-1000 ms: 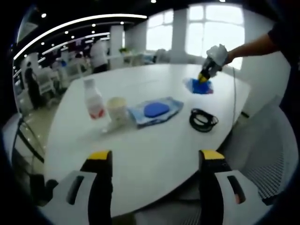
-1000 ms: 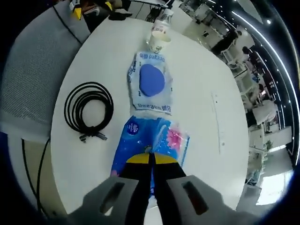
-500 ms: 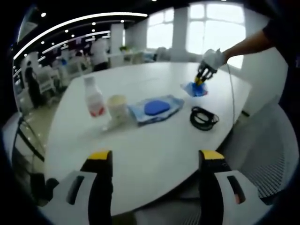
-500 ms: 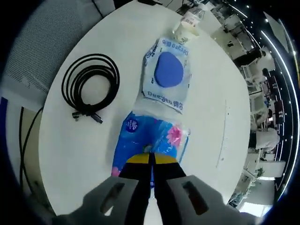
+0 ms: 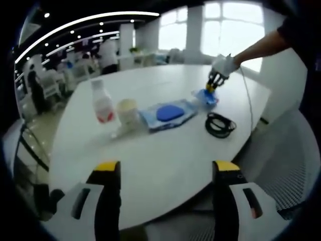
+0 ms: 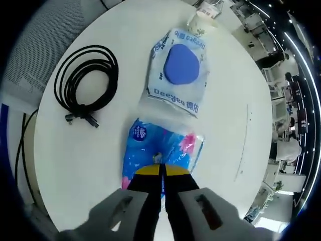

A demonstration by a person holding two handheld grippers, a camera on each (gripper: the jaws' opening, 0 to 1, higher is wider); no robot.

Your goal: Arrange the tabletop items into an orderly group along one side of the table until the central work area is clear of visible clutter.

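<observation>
Between your right gripper jaws you're pinching the blue tissue pack at its near end; keep dragging it low and square toward the wipes pack. Your left gripper is hanging spread off the table edge. Since a second ago, the pack is closing on the wipes.
</observation>
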